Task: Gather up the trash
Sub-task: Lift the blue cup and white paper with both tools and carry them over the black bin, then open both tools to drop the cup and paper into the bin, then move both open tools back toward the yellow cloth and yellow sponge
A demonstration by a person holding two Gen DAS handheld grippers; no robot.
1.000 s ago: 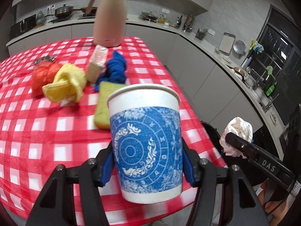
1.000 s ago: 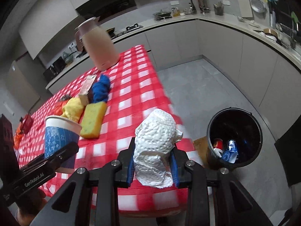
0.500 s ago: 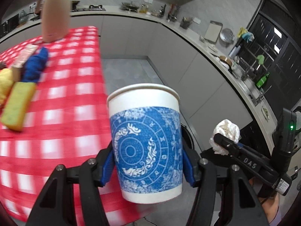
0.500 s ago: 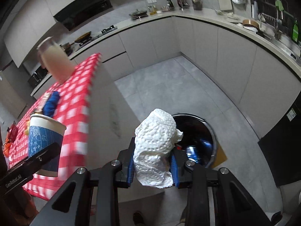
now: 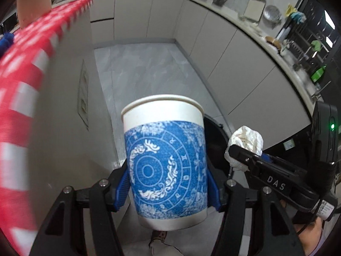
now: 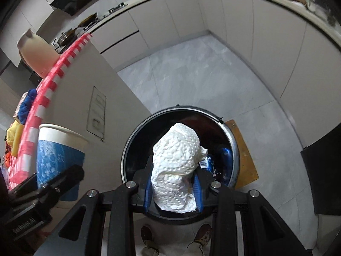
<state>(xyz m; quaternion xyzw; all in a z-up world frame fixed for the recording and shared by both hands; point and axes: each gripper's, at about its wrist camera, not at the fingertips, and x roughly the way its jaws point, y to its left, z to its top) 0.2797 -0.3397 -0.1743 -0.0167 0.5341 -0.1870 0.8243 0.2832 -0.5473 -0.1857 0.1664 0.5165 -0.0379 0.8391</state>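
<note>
Both grippers have swung from the table to the bin: right gripper clamps the paper wad above its mouth, left gripper grips the cup alongside, ready to drop

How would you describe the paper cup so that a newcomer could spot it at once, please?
Find the black bin on the grey kitchen floor, beside the red-checked table. Just to its left in the right wrist view, the left gripper holds the cup upright. It is white with a blue ornamental band, unlike the plain crumpled paper towel in the right gripper.
</note>
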